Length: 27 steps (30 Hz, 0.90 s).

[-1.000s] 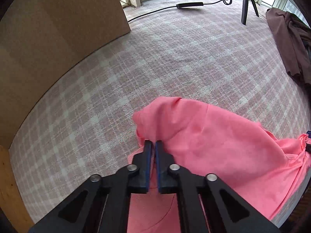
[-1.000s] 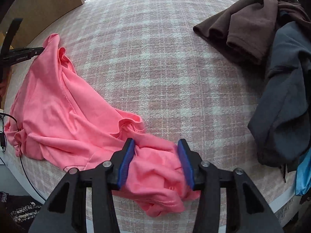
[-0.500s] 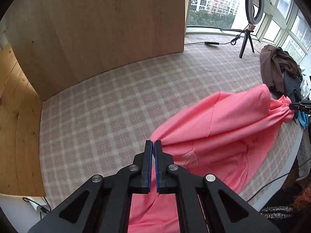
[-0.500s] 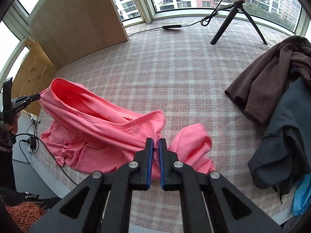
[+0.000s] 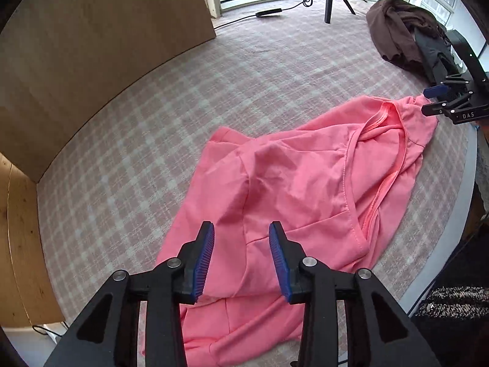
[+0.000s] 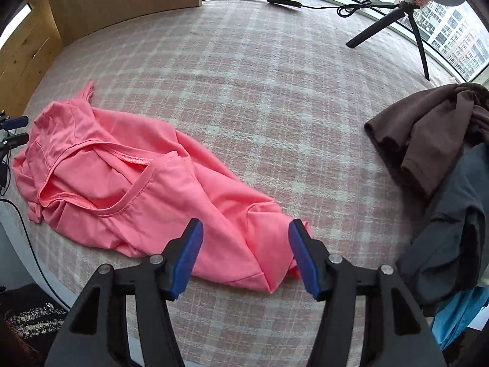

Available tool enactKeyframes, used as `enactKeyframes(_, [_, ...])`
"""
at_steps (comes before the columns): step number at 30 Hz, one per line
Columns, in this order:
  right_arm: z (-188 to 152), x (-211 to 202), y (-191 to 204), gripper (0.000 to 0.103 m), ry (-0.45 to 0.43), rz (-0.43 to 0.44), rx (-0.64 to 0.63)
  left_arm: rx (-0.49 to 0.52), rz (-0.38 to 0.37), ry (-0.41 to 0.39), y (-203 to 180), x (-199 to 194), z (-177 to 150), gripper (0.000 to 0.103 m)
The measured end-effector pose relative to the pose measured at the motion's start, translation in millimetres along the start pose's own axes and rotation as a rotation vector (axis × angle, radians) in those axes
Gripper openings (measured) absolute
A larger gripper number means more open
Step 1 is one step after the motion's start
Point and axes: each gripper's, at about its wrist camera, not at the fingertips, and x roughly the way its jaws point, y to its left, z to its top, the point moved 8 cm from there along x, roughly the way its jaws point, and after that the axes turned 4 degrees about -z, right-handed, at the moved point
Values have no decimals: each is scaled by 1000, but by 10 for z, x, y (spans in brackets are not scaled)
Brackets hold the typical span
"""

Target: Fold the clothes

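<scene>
— Pink-and-white plaid cloth surface (image 5: 171,128), with how many garments on it?

— One crumpled pink T-shirt (image 5: 293,183) near the front edge; a brown garment (image 6: 428,128) and a dark grey garment (image 6: 452,220) piled at the right.

— Grippers?

— Two. The left gripper (image 5: 241,257) and right gripper (image 6: 246,255) are both spread, gripping nothing, over the shirt's opposite ends.

— Writing?

— "DAS" on the right gripper's body.
</scene>
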Motion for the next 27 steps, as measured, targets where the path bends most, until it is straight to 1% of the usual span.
enactKeyframes(2, [21, 99, -7, 57, 16, 27, 1, 18, -15, 52, -62, 211, 53, 34])
enactKeyframes(3, [18, 144, 12, 57, 19, 37, -8, 20, -12, 67, -50, 269, 65, 31])
enactKeyframes(4, [7, 183, 36, 57, 24, 37, -26, 21, -8, 81, -37, 327, 78, 23])
enactKeyframes(5, [-12, 212, 64, 57, 29, 29, -51, 14, -7, 88, -12, 353, 93, 21])
enactKeyframes(6, [-32, 232, 94, 47, 32, 24, -76, -13, -12, 74, 41, 304, 117, 21])
enactKeyframes(7, [-54, 218, 137, 30, 34, 42, -95, -37, -13, 57, 95, 242, 136, 23])
enactKeyframes(8, [-77, 192, 189, 7, 53, 95, -93, -52, -8, 34, 148, 147, 144, 23])
enactKeyframes(10, [-81, 37, 323, 7, 67, 243, -54, -74, 22, -8, 263, -63, 124, 23])
enactKeyframes(12, [-47, -205, 533, 7, 56, 391, -47, -105, 47, -38, 369, -261, 41, 23])
enactKeyframes(15, [48, -628, 980, 7, 33, 573, -101, -183, 67, -78, 507, -515, -179, 23])
enactKeyframes(17, [118, -905, 1402, 7, 21, 673, -165, -246, 91, -101, 569, -648, -396, 23])
enactKeyframes(19, [249, -1134, 1831, 7, 11, 748, -236, -315, 112, -121, 602, -776, -664, 23])
enactKeyframes(22, [496, -1430, 2620, 7, -4, 877, -364, -423, 142, -137, 611, -924, -1173, 23])
enactKeyframes(23, [552, -1504, 2889, 7, 5, 910, -401, -462, 151, -136, 593, -955, -1335, 23])
enactKeyframes(24, [554, -1553, 3118, 10, 41, 937, -452, -502, 159, -135, 572, -986, -1492, 22])
enactKeyframes(25, [505, -1554, 3308, 16, 104, 935, -515, -541, 161, -134, 541, -1015, -1638, 22])
enactKeyframes(26, [444, -1533, 3400, 23, 164, 908, -574, -576, 162, -134, 496, -1030, -1769, 22])
enactKeyframes(27, [402, -1517, 3458, 23, 207, 877, -630, -612, 160, -136, 434, -1035, -1882, 22])
